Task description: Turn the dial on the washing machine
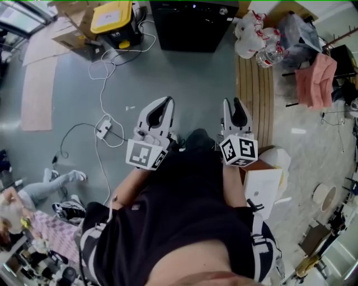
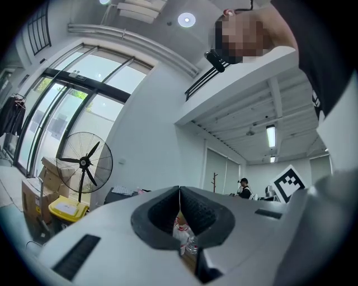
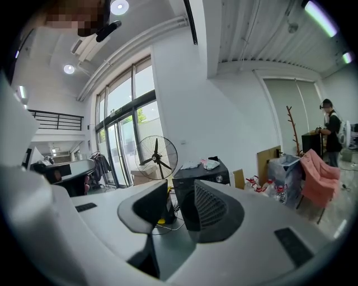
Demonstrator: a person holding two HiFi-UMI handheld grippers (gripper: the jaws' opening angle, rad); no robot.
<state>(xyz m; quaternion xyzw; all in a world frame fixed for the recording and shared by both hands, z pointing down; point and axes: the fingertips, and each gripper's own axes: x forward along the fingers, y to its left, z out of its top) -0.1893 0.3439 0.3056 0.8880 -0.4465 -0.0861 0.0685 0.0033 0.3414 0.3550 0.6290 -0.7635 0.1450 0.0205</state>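
The washing machine [image 1: 193,25] is a black box standing at the far end of the grey floor in the head view, well away from both grippers. The right gripper view shows it too, as a dark cabinet [image 3: 204,173] with a small round dial [image 3: 219,179] on its front. My left gripper [image 1: 166,101] is held in front of my body with its jaws touching at the tips [image 2: 179,192] and nothing in them. My right gripper [image 1: 231,103] is beside it, pointing toward the machine. Its jaws stand apart [image 3: 180,192] with nothing between them.
A yellow-lidded box [image 1: 113,15] sits left of the machine. White cables [image 1: 103,84] and a power strip [image 1: 103,129] lie on the floor. A wooden board [image 1: 254,95], water bottles [image 1: 263,50] and pink cloth [image 1: 316,78] are at right. A floor fan [image 3: 156,157] stands farther back.
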